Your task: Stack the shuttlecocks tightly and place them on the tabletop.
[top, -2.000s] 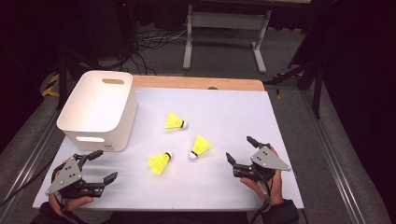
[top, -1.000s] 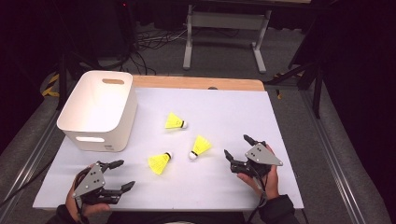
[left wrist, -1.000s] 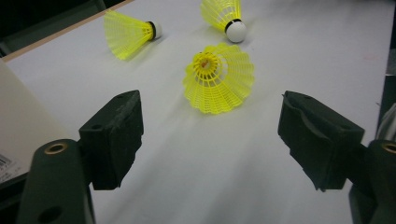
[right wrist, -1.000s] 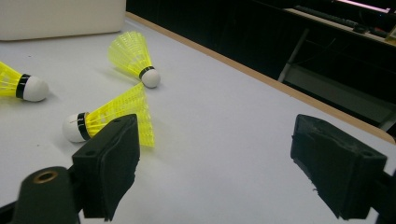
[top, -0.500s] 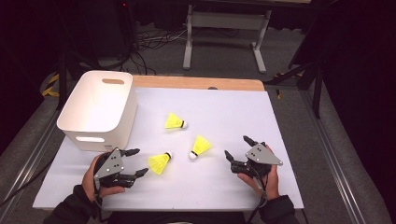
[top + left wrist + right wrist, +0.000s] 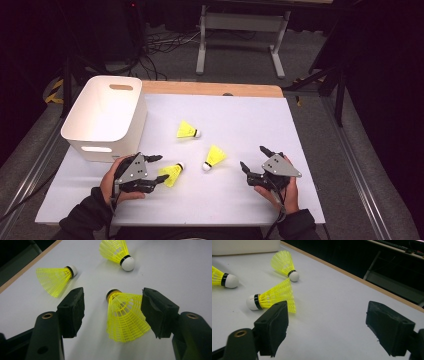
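Observation:
Three yellow shuttlecocks with white corks lie on the white table top. The nearest shuttlecock [image 6: 171,175] lies between the jaws of my open left gripper [image 6: 161,168]. In the left gripper view its skirt [image 6: 125,317] sits between the two pads with a gap on each side, cork pointing away. The middle shuttlecock [image 6: 214,157] lies just left of my right gripper [image 6: 252,157], which is open and empty. The far shuttlecock [image 6: 187,130] lies beyond both. A white bin [image 6: 105,117] stands at the left.
The bin's front wall [image 6: 95,149] is just behind my left hand. A wooden strip [image 6: 215,90] runs along the table's far edge. In the right gripper view the middle shuttlecock [image 6: 273,298] lies ahead of the left jaw.
My left gripper has moved right and forward from the table's front left corner and now straddles the nearest shuttlecock. The right gripper has barely shifted.

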`<action>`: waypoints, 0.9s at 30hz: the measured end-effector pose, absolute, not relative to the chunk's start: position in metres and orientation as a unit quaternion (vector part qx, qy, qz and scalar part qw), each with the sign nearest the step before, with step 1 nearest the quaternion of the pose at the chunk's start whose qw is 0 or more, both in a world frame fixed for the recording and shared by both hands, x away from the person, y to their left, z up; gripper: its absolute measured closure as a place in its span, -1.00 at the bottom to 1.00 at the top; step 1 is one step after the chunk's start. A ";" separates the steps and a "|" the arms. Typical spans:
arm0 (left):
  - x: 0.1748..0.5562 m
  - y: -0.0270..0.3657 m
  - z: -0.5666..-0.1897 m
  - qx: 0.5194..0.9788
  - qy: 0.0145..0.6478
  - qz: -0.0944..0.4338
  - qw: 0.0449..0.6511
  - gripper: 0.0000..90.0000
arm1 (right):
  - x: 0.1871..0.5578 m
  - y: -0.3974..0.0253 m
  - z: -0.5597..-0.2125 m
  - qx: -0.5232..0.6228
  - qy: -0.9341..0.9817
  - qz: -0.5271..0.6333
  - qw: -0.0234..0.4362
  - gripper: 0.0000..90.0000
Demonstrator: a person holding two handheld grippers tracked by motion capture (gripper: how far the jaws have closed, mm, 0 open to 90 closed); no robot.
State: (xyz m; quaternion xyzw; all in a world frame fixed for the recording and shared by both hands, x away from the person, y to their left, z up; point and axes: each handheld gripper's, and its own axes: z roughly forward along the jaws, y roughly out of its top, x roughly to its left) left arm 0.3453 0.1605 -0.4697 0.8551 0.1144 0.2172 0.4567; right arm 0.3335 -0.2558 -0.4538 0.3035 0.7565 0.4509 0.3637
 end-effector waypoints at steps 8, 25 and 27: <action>0.351 0.151 -0.469 0.865 0.097 0.211 0.445 -0.03 | 0.334 -0.255 -0.454 0.302 0.759 0.450 0.362 -0.57; 0.358 0.135 -0.471 0.884 0.054 0.231 0.403 0.87 | 0.335 -0.256 -0.455 0.301 0.761 0.451 0.355 -0.56; 0.359 0.134 -0.469 0.883 0.055 0.233 0.405 0.93 | 0.335 -0.256 -0.455 0.301 0.760 0.452 0.356 -0.56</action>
